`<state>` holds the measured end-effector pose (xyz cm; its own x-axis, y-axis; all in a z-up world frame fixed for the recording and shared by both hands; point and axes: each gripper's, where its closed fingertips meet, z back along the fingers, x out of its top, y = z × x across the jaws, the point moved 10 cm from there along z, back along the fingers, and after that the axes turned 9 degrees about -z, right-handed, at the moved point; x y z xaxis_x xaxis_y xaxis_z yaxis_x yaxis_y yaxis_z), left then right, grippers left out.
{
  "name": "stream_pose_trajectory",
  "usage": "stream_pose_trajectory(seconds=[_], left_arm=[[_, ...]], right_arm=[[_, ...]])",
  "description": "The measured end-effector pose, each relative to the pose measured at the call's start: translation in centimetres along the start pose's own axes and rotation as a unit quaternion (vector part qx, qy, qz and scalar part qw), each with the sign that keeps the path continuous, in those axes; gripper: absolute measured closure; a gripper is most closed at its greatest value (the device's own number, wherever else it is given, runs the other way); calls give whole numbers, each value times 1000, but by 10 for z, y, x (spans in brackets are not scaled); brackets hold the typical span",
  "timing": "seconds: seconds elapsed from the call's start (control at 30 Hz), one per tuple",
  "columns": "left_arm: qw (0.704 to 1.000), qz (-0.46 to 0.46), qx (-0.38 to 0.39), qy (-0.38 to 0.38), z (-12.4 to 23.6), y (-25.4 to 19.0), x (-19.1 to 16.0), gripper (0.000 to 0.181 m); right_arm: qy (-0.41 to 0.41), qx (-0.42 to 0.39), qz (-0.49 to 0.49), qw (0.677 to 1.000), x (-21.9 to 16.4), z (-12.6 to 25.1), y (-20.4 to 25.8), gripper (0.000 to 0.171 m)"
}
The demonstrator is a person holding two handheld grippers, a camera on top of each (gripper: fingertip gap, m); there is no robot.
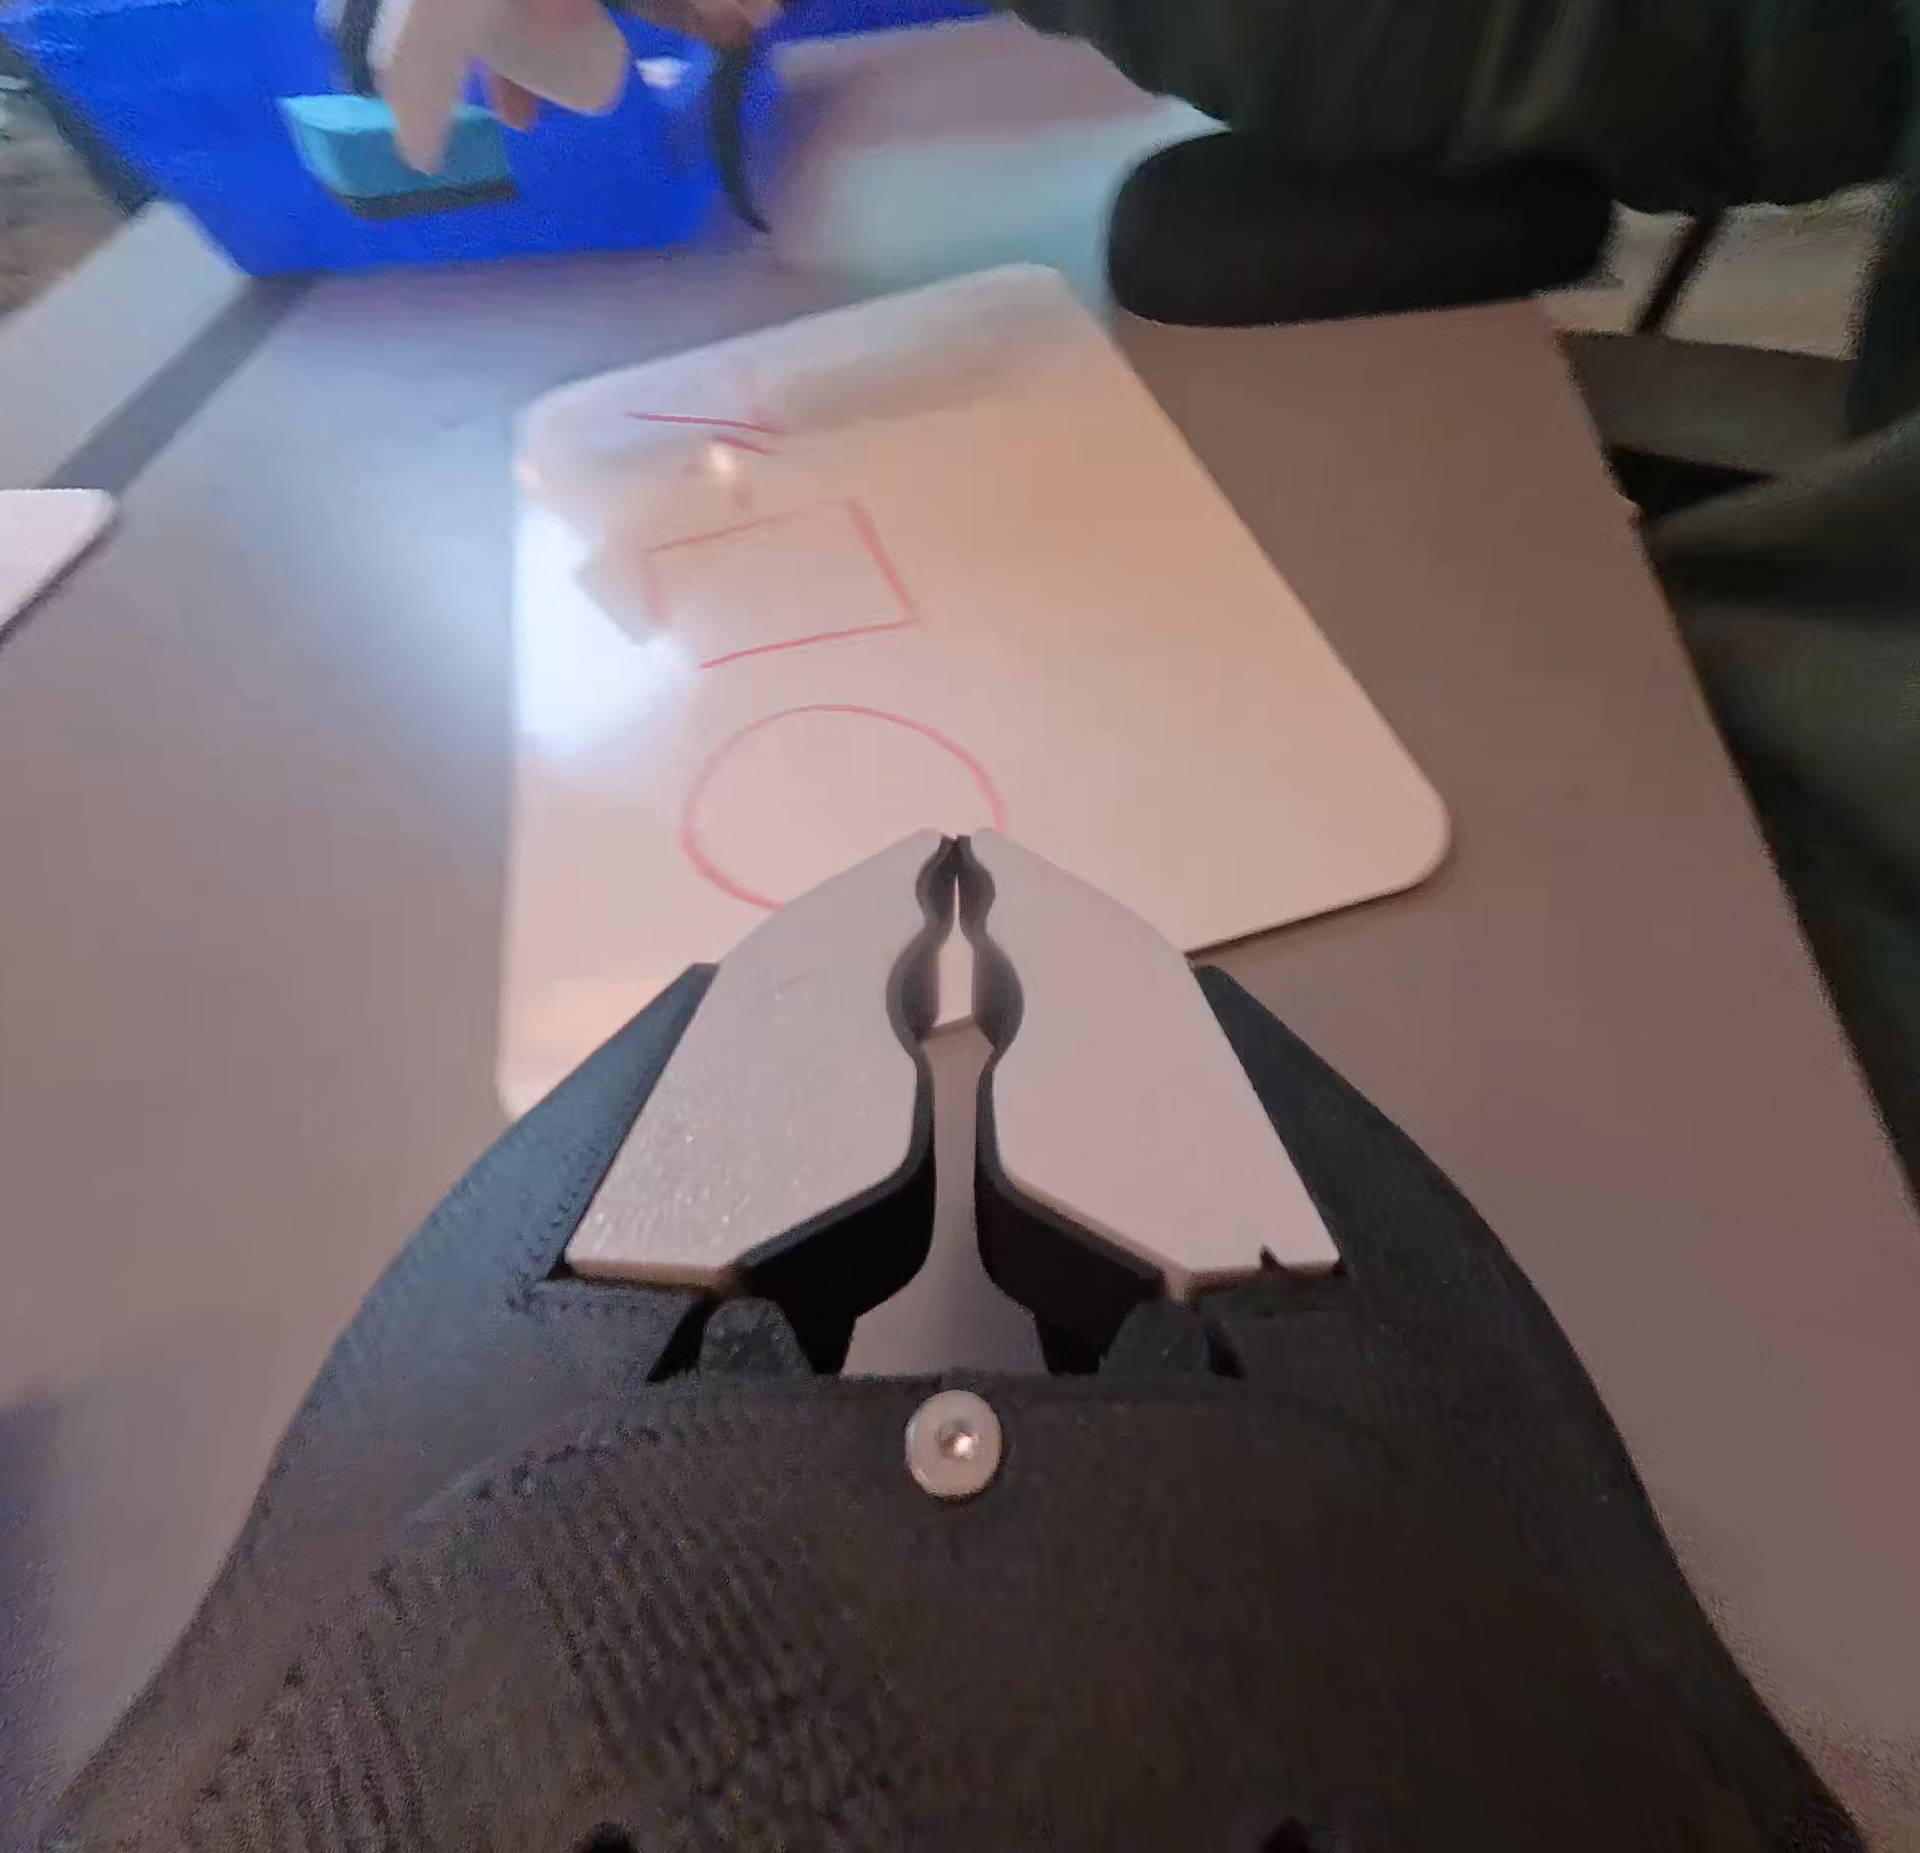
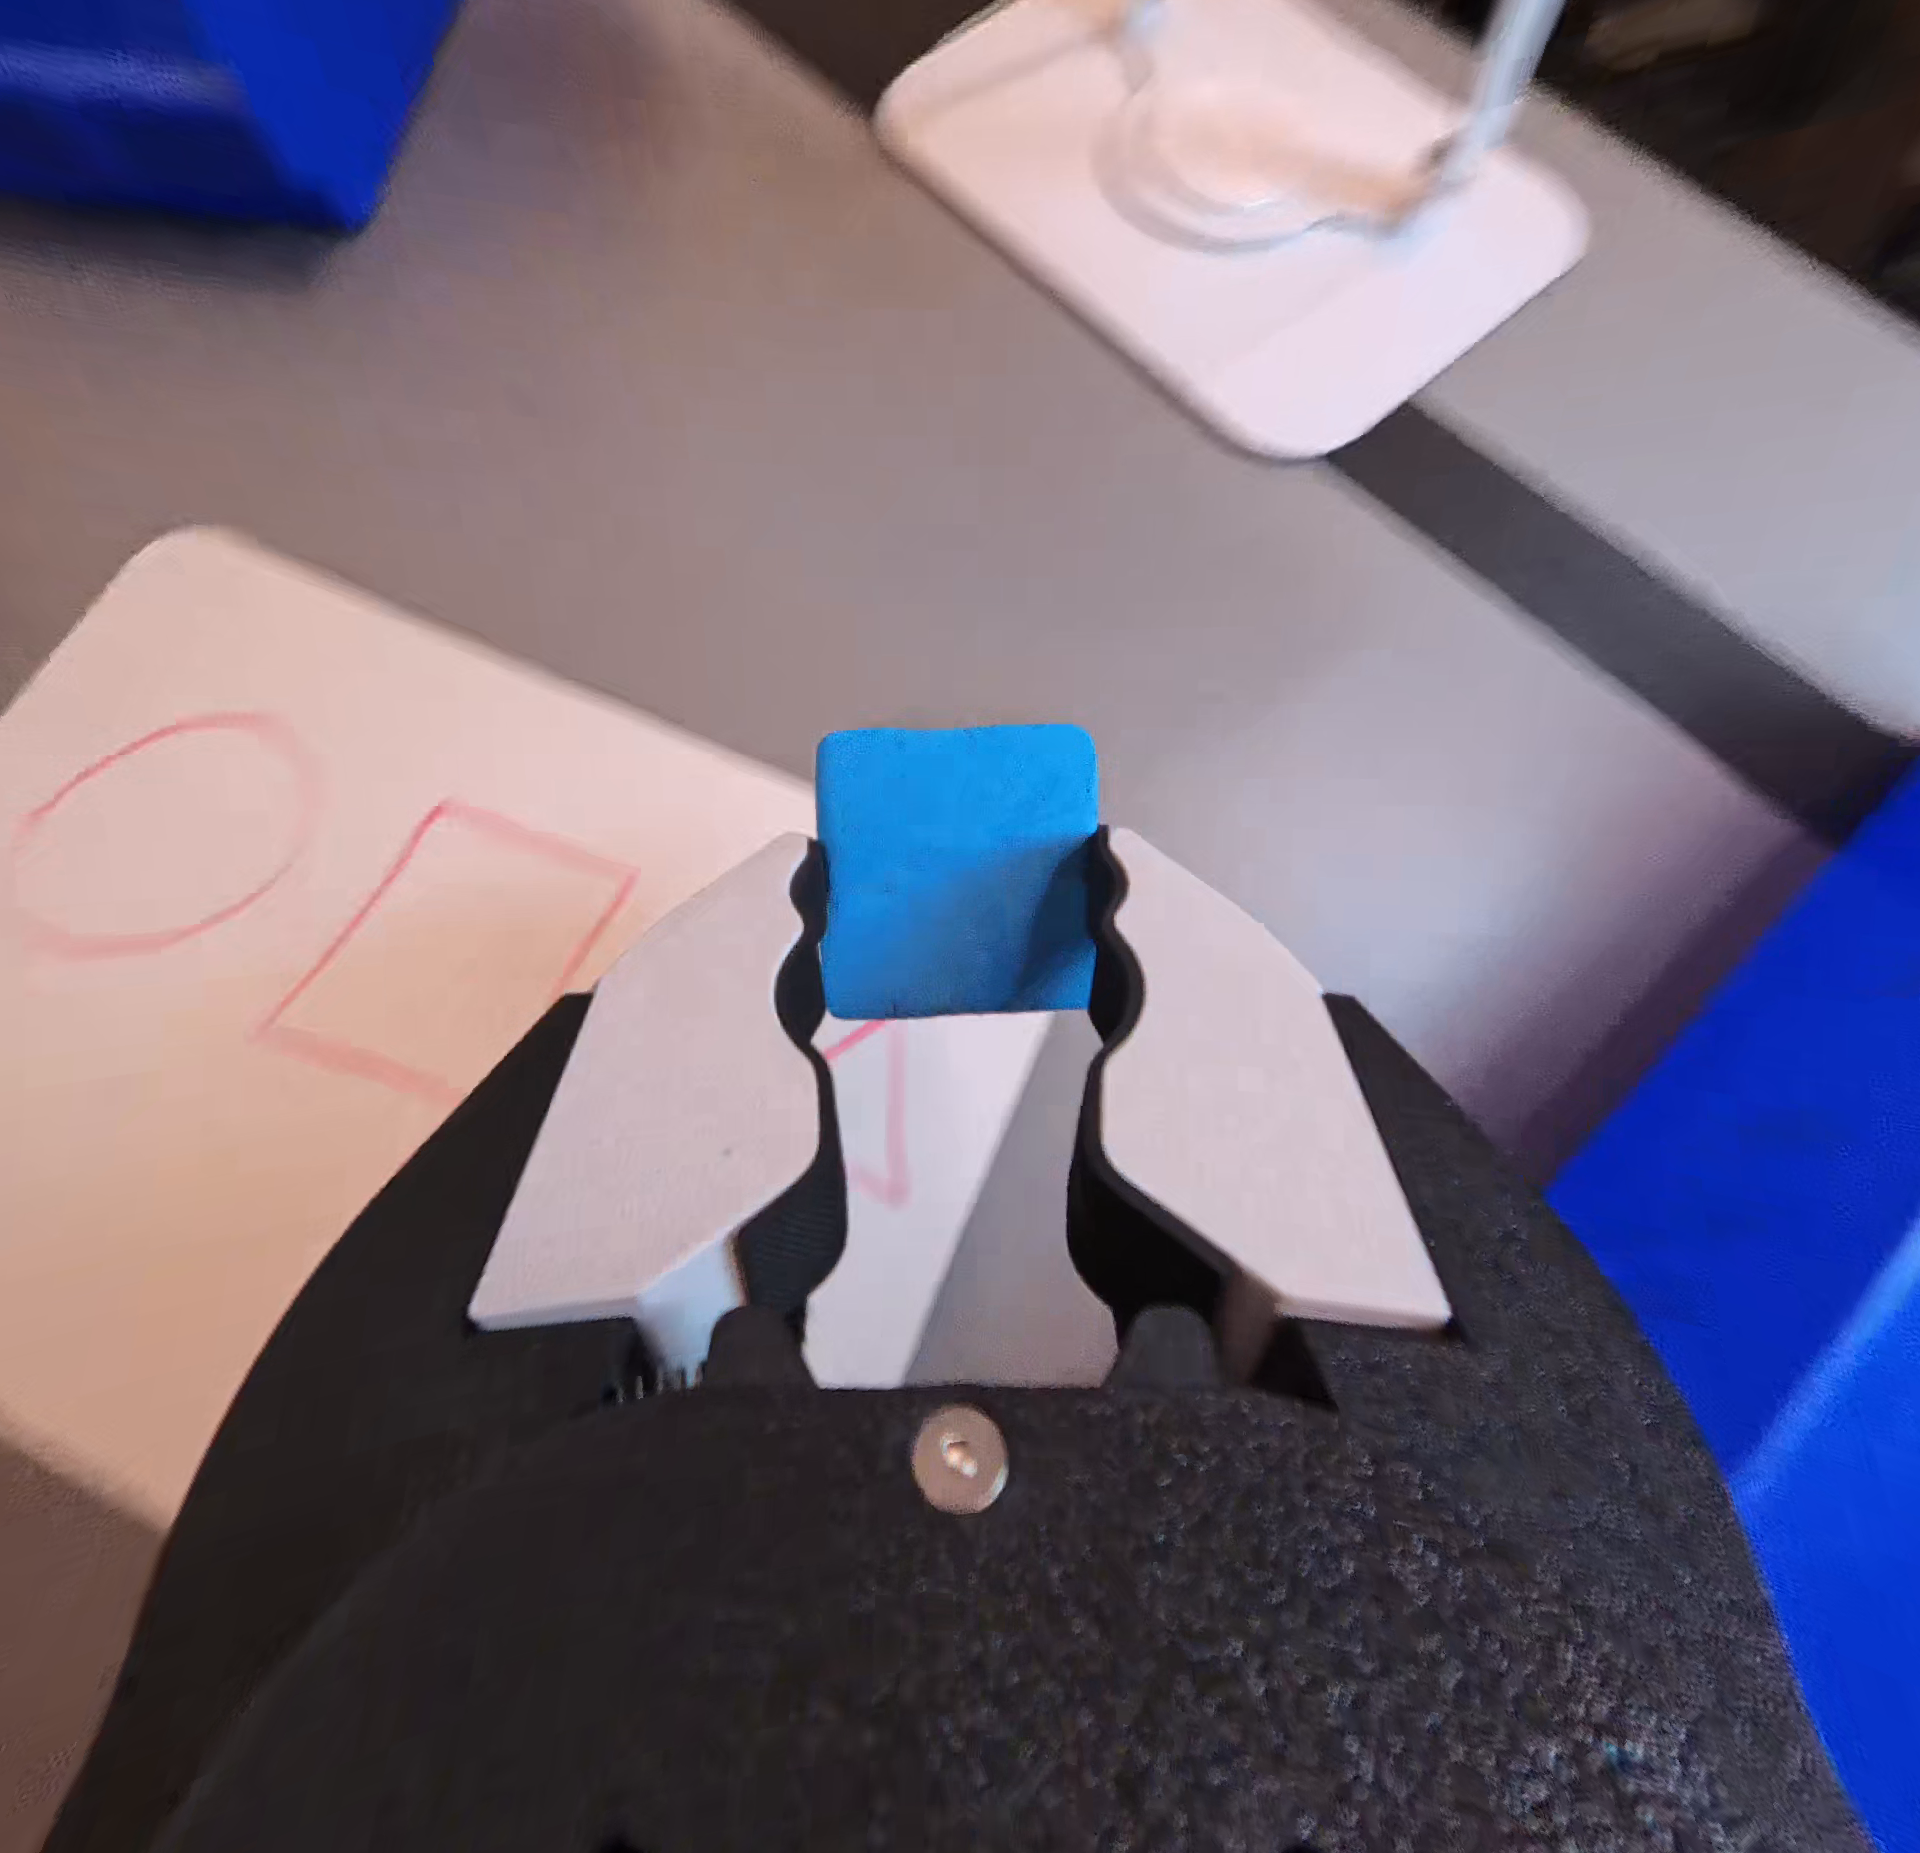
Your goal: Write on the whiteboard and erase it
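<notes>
The flat white whiteboard with rounded corners [image 1: 1091,660] lies on the grey bench [image 1: 260,868], bearing three shapes drawn in red line: a circle [image 1: 842,806] at its near end, a four-sided box [image 1: 779,582] in the middle and a partly visible third shape [image 1: 707,427] at the far end. The left tongs [image 1: 958,842] hang low over the near end of the board, their grey fingertips pressed together with nothing between them. The right tongs [image 2: 956,847] pinch a blue foam eraser block [image 2: 956,873] between their fingers; in the left wrist view that block [image 1: 395,151], with a dark strip along its underside, is held in the air at the far left, in front of a bright blue plastic bin [image 1: 208,110] standing on the bench beyond the board. In the right wrist view a second white rounded panel [image 2: 1299,328] sits farther along the bench, well apart from the whiteboard [image 2: 260,1128], with blurred clear pieces on it that I cannot identify.
</notes>
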<state>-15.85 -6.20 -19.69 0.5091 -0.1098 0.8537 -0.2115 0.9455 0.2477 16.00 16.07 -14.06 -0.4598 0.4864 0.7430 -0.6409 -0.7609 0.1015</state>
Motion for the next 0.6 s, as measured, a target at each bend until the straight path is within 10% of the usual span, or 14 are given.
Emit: stream_pose_trajectory(seconds=[0.43, 0.6], left_arm=[[985, -90, -45, 142, -39, -46, 8, 181], [986, -75, -59, 134, -40, -45, 8, 181]], right_arm=[[151, 23, 103, 983, -70, -14, 71, 122], [136, -26, 5, 990, -55, -24, 12, 123]])
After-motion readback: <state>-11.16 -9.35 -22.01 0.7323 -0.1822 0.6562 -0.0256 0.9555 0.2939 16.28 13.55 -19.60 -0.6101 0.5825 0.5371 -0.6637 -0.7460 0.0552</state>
